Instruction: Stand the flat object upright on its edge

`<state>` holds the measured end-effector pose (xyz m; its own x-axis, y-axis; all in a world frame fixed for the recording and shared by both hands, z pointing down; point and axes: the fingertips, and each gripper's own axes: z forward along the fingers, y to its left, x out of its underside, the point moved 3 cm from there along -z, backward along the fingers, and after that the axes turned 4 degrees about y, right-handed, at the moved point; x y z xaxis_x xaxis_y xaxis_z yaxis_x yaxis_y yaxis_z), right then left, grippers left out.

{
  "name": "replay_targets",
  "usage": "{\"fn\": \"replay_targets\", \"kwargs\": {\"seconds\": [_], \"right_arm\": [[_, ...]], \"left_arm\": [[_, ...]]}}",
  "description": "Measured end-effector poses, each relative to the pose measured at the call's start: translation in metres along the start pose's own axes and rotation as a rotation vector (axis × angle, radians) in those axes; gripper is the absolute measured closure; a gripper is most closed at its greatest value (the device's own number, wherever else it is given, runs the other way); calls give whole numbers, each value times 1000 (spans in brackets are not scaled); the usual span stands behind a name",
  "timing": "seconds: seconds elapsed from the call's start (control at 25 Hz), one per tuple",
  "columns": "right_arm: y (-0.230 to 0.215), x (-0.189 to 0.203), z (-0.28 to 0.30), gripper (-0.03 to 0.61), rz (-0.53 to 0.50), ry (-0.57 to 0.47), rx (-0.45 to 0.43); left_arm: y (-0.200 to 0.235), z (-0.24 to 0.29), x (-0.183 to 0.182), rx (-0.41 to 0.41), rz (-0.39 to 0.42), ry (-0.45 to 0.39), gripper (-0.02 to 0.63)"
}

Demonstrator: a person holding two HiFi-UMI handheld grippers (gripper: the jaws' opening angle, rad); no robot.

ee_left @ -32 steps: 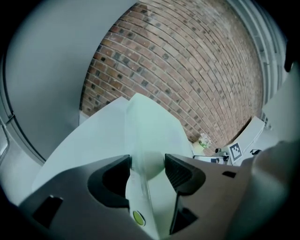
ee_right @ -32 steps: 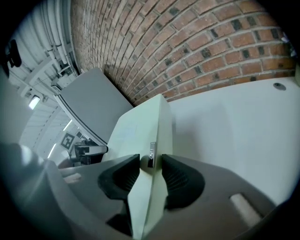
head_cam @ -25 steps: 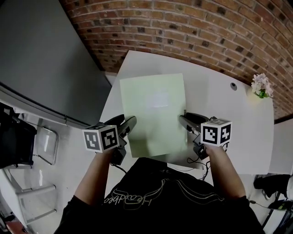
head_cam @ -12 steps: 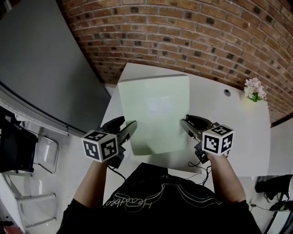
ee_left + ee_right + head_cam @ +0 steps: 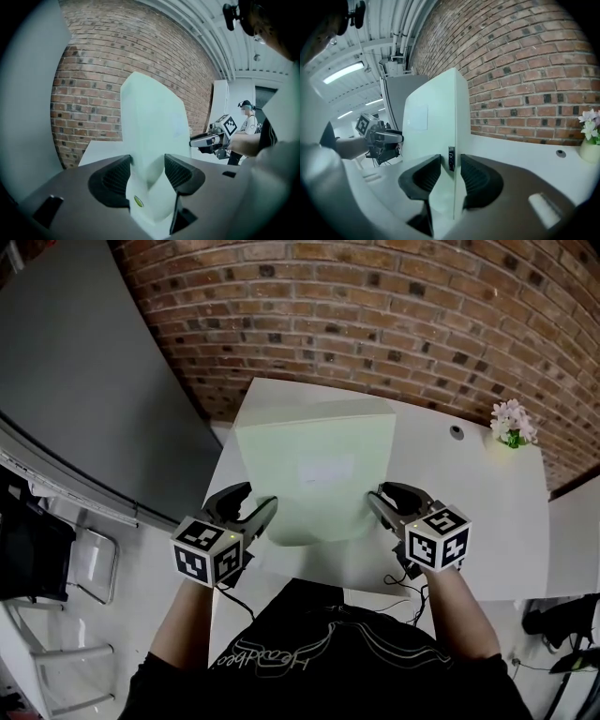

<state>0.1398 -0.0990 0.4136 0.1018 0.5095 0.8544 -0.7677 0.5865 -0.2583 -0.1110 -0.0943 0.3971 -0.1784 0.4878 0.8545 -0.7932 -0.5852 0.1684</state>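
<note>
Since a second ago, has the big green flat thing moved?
Yes. The pale green flat box has tipped up: its far edge has lifted off the white table toward the brick wall.

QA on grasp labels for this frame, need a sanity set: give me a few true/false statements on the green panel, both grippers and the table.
1. The left gripper is shut on the green panel's side edge. True.
2. The right gripper is empty. False: the panel's other edge sits between its jaws, which have just been closing on it.
3. The panel lies flat on the table. False: it is tilted up steeply.
4. A flower pot stands at the table's right. True.
</note>
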Motion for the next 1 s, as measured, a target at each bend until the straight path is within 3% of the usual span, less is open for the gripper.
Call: {"fn": "replay_targets", "kwargs": {"seconds": [0.6,1.0], "right_arm": [[-5,8,11,453,-156,12,80],[-16,21,20,457,-195,38,110]], "left_arm": [[1,7,2,-92,223,-7,388],[1,20,17,-88,244,6,393]]}}
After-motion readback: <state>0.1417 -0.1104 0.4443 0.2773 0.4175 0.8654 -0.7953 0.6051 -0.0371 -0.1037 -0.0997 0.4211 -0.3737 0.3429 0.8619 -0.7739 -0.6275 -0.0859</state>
